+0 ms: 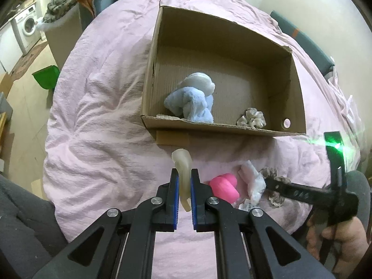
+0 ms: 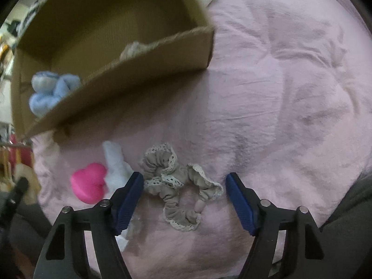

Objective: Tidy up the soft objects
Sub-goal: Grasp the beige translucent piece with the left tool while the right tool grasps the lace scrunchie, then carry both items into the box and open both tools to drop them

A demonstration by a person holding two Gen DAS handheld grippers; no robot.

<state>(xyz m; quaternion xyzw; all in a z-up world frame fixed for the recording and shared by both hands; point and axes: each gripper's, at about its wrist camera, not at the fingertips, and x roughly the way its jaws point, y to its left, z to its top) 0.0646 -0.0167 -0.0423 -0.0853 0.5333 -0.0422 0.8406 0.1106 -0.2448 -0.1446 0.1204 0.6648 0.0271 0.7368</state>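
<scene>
Right gripper jaws spread wide, straddling the lace-trimmed scrunchie lying flat on the pink duvet. Scrunchie sits between the pads and just ahead of them, its long axis running roughly across the gap, nearer the left pad; looks ready for a straight closing pinch

Left gripper clamped on a pale translucent rubbery piece, which sticks up past the fingertips, short of the cardboard box

Box holds a blue plush and a second scrunchie. Pink heart toy and white cloth lie on the duvet just left of the right gripper, nearer it than the left
</scene>
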